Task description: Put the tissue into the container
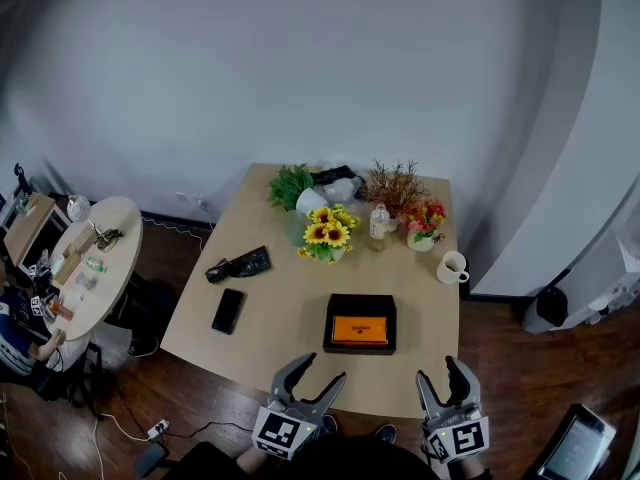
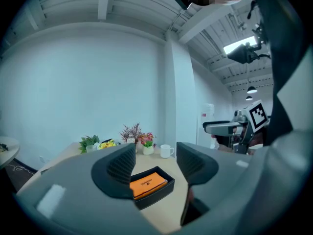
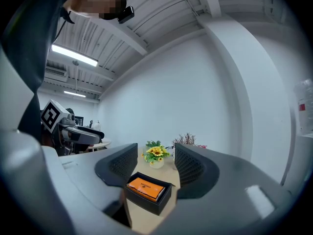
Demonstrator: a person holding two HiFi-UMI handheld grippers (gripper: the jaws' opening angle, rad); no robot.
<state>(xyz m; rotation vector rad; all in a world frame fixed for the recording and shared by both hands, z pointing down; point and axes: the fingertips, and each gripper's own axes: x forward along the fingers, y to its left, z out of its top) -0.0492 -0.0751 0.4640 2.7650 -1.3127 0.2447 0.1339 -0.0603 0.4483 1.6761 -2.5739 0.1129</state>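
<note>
Orange tissue pack (image 1: 360, 329), lying crosswise in the black container (image 1: 360, 303), sits just ahead of your empty, parted jaws, nearer your left gripper (image 1: 315, 375) than your right gripper (image 1: 443, 374).

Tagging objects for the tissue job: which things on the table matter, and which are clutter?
Job: orange pack, likely the tissue, lying in the black container; left tongs and right tongs, both open, empty.
Lying about: phone, white mug, sunflowers, bottle, dark pouch.

a flat orange tissue pack (image 1: 360, 330) lies inside the shallow open black container (image 1: 360, 304) on the tan table (image 1: 290, 288).
</note>
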